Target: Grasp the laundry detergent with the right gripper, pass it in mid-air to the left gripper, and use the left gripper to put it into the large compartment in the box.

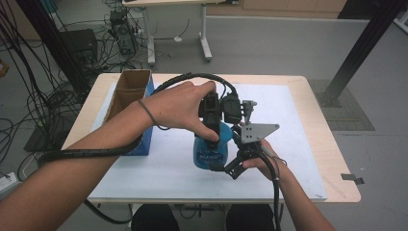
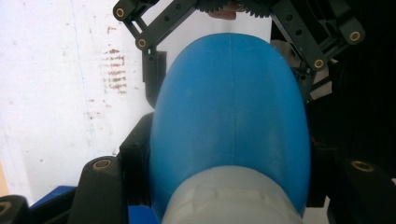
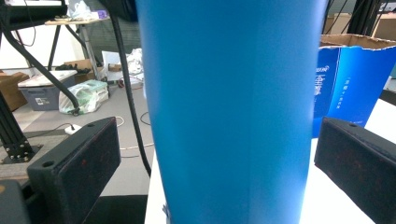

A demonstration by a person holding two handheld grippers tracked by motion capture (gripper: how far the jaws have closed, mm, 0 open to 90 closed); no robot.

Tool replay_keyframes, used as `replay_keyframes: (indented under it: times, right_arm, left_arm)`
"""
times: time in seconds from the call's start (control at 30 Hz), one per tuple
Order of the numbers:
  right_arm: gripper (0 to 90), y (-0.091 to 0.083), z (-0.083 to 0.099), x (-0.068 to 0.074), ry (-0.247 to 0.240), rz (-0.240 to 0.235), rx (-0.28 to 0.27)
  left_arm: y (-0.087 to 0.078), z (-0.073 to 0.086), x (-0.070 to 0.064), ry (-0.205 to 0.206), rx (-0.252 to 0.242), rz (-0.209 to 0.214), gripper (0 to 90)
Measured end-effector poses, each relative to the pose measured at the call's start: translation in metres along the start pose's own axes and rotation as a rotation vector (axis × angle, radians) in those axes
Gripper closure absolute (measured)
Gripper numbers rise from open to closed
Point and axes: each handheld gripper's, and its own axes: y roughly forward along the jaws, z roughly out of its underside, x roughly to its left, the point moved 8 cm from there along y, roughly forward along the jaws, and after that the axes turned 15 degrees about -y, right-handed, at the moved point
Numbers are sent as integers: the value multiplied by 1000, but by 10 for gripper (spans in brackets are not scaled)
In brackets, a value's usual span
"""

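A blue bottle (image 1: 210, 151) with a pale grey cap stands upright on the white mat (image 1: 288, 125). My left gripper (image 1: 214, 126) comes down on it from above, under the hand. In the left gripper view its black jaws sit tight against both sides of the blue bottle (image 2: 229, 116) just below the cap. My right gripper (image 1: 227, 166) reaches in from the front right at the height of the body. In the right gripper view the blue bottle (image 3: 229, 112) stands between the pads (image 3: 74, 163), with a gap at the left pad.
An open cardboard box (image 1: 127, 96) with blue sides stands at the table's left, close to my left forearm; the same box (image 3: 350, 79) rises behind the bottle. A thick black cable (image 1: 183, 79) arcs over the back of the mat. The table edge (image 1: 337, 159) lies to the right.
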Motion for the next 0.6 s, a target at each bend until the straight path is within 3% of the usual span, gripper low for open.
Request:
replay_keyframes:
  times: [0.6]
  right_arm:
    - [4, -1, 6, 4, 16, 6, 7]
  left_arm:
    - [-52, 2, 1, -38, -26, -27, 381]
